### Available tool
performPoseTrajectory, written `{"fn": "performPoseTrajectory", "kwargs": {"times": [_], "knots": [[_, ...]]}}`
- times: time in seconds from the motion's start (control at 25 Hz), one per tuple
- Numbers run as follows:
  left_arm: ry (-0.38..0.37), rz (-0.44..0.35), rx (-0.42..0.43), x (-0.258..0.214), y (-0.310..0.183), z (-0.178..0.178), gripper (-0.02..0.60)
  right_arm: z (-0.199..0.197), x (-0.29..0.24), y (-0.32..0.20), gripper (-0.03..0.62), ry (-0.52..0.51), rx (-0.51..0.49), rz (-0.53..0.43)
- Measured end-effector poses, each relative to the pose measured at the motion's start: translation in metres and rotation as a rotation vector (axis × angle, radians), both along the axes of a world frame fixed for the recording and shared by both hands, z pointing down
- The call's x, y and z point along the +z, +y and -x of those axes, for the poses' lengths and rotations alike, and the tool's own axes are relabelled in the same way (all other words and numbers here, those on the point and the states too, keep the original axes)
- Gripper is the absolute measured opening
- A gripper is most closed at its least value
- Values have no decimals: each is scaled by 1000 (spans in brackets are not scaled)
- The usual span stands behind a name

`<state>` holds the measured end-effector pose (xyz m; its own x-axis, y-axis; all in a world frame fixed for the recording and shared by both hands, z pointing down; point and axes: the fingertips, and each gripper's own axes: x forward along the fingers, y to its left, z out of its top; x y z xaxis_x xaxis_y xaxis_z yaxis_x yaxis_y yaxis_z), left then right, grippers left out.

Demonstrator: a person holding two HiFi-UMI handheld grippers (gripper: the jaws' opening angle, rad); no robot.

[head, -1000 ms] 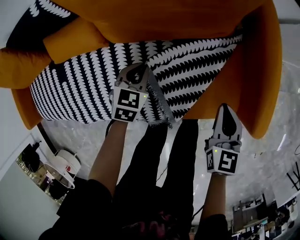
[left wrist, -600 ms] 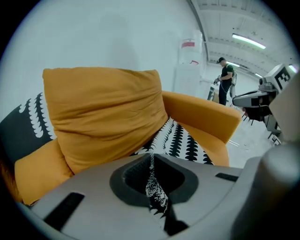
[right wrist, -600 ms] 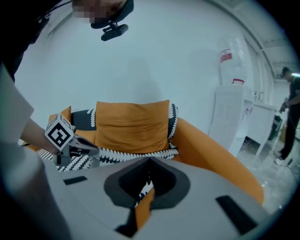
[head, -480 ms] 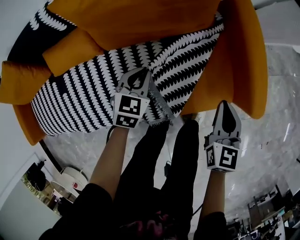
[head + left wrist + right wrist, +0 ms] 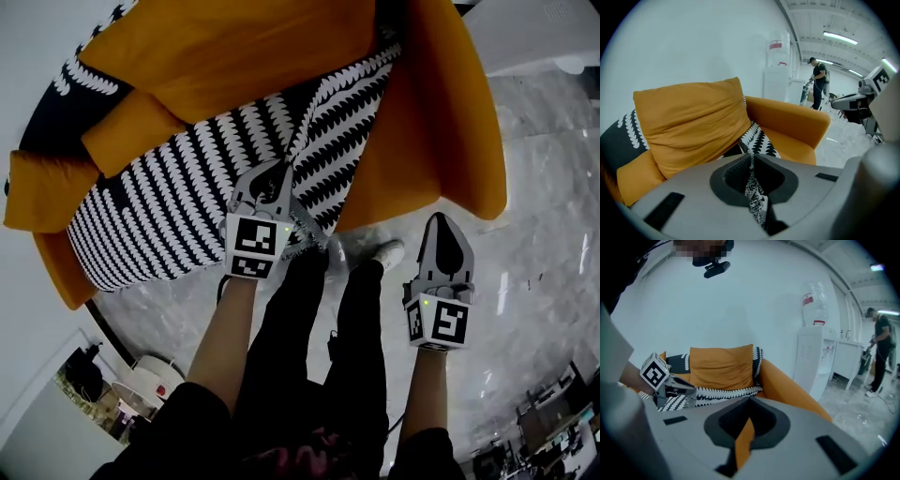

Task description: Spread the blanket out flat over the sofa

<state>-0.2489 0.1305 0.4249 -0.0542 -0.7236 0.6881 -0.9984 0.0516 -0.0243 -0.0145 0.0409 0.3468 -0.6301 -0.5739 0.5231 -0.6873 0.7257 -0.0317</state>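
Looks like a big lab or workshop hall with a living-room corner staged in it, not an actual home. The orange sofa point(image 5: 441, 122) sits against a bare white wall point(image 5: 693, 42) on a glossy marble-look floor point(image 5: 534, 253). Right of it there's a water dispenser point(image 5: 813, 352). The ceiling at the upper right of the left gripper view is high, with strip lights point(image 5: 840, 38). A person point(image 5: 818, 82) stands further back, and cluttered gear point(image 5: 548, 427) fills the head view's lower right corner.
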Motion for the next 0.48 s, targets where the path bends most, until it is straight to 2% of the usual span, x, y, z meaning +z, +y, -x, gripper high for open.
{"fn": "performPoseTrajectory", "kwargs": {"times": [0.24,0.48], "knots": [[3,-8,2,-5,-12,-46,26,-43,-3,-14,20,-37,47,-2],[12,6,103,-5,-21,-99,26,-84,-4,-6,20,-38,117,6]]}}
